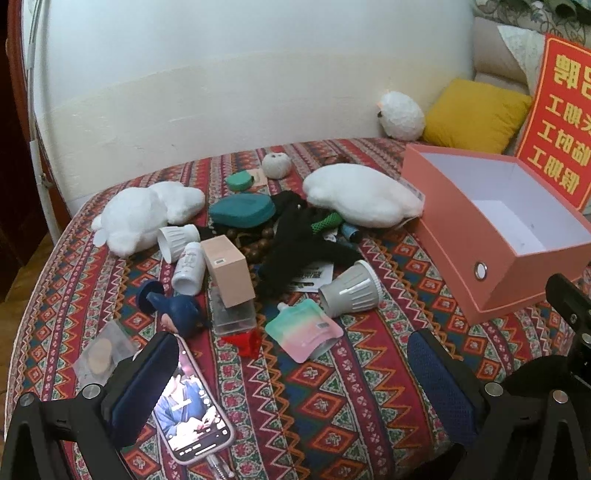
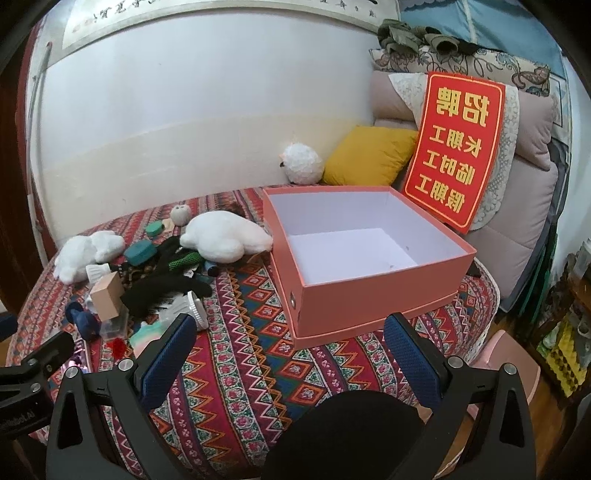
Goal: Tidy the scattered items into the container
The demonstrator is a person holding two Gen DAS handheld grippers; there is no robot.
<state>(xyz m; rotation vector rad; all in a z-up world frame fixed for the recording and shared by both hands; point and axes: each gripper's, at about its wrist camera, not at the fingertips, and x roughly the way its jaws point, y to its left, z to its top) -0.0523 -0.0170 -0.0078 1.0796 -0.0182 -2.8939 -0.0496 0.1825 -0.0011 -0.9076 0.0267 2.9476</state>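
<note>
Black frames with silver screws carry blue textured fingers (image 2: 168, 360).

Red sign (image 2: 456, 155) – gold characters: 招聘; 长期工; 临时工; 假期工.

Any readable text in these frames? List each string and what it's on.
"招聘" on the red sign, top line.
"长期工" on the same sign, second line.
"临时工" third line.
"假期工" bottom line.
In the left wrist view the sign shows mirrored.
Wall scroll: brush writing, cut off, unreadable.
Beige carton, pastel pouch, white bottle, paper tags: print too small.
Phone: video playing, captions blurred.
Neither tongs carry readable text.
</note>
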